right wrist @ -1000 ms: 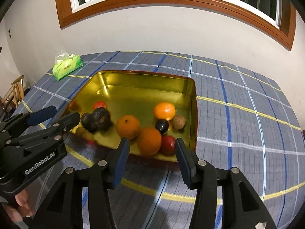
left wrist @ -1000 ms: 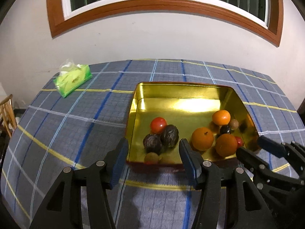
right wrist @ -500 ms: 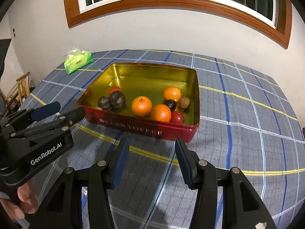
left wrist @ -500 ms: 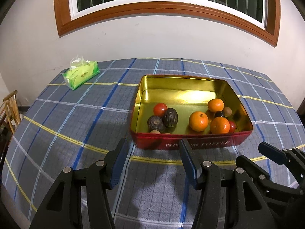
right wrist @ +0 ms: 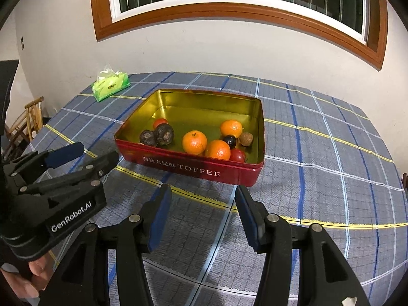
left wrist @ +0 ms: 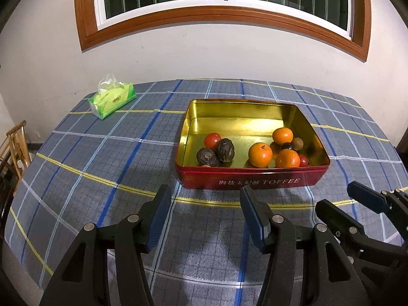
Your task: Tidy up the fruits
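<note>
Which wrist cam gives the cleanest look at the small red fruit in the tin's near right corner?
Right wrist: the small red fruit shows mostly whole beside the near orange. In the left wrist view the small red fruit is only a sliver behind the orange and the tin wall.

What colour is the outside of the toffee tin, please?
Red, with pale lettering; the tin shows best in the right wrist view.

Fruits [left wrist: 260, 154] in tin [left wrist: 244, 178] on table [left wrist: 102, 168]

Red toffee tin [left wrist: 251, 178], gold inside, oranges [left wrist: 260, 154], tomatoes, dark fruits inside
</note>
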A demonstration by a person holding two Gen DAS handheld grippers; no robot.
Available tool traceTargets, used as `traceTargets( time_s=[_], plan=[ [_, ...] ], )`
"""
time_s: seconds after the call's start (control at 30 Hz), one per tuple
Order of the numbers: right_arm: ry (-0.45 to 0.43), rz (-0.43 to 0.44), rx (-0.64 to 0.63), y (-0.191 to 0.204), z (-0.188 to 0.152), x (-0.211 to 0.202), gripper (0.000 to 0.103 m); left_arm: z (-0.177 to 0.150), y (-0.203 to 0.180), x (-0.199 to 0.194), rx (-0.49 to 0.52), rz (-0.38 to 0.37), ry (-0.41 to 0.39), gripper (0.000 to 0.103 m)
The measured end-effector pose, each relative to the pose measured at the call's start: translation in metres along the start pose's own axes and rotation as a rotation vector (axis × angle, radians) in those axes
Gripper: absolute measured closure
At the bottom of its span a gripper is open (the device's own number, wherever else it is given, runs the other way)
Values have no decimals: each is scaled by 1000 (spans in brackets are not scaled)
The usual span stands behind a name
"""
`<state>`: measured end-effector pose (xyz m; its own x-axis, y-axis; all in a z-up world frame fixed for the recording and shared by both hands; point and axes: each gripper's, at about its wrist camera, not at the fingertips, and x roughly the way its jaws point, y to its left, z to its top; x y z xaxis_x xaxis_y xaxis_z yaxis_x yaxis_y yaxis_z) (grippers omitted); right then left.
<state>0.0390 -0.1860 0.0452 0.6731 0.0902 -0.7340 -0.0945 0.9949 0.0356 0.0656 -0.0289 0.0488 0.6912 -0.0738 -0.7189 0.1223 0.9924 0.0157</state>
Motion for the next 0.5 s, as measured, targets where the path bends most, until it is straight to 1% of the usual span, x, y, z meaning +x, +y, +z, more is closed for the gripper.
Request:
traceTargets(
  time_s=[0.5],
  plan=[
    [-9,-16,7,0,0,-4,53,-3,-1,-4,-2,-1,-2,46]
  ],
)
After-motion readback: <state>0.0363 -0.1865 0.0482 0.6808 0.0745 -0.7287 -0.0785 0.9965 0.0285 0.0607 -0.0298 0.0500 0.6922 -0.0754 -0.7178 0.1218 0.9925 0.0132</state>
